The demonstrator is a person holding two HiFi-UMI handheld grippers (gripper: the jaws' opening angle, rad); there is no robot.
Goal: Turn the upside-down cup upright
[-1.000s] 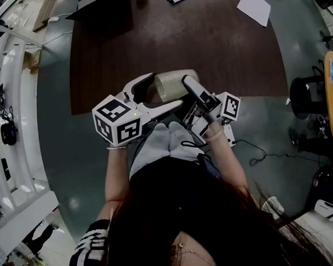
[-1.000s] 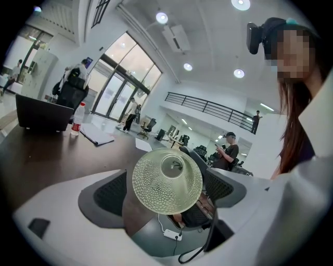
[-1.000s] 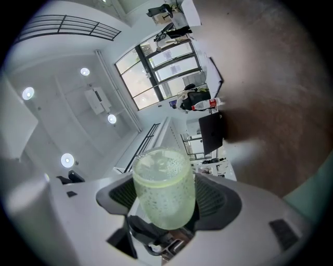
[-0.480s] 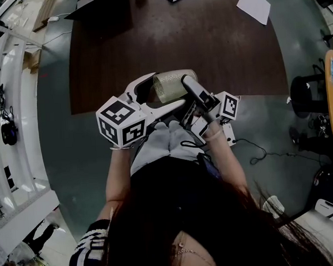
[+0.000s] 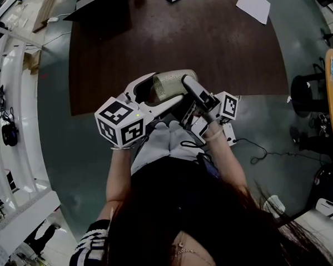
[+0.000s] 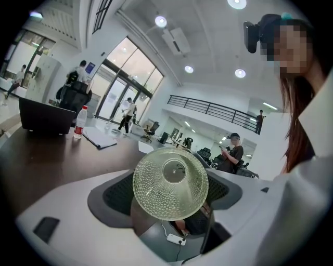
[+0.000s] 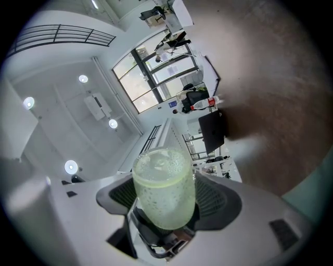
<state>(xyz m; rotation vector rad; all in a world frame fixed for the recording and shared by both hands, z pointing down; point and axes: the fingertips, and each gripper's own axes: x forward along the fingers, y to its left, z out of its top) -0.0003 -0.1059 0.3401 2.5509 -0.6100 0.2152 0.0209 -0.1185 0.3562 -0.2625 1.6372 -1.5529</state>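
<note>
**Head view.** A pale green dimpled glass cup (image 5: 172, 82) lies on its side in the air above the near edge of a dark brown wooden table (image 5: 178, 40). It is neither upright nor resting on the surface. The white left gripper (image 5: 164, 91), which carries a black-and-white marker cube (image 5: 120, 122), reaches in from the lower left with one jaw on either side of the cup. The darker right gripper (image 5: 185, 87) comes in from the lower right, and one of its fingers lies across the cup's right end. A white sheet of paper (image 5: 253, 6) rests at the far right of the table. A grey floor (image 5: 55, 135) surrounds the table.

**Left gripper view.** The cup (image 6: 170, 182) presents one round end to the camera, with a smooth circle at the centre of the dimpled glass. The left gripper (image 6: 170, 195) has just been closing. Its jaws remain spread wide, and the dark ribbed pads (image 6: 117, 195) stand just beside the cup's wall on either side. The tool is released, not clenched. Behind it on the table are a dark open laptop (image 6: 46, 117) and a clear bottle with a red label (image 6: 79, 122).

**Right gripper view.** The cup (image 7: 164, 187) is seen from the side, with its long axis running away from the camera. The right gripper (image 7: 164, 202) is clamped on it, one dark pad pressed to each side of the glass, and carries the cup clear of the table.
</note>
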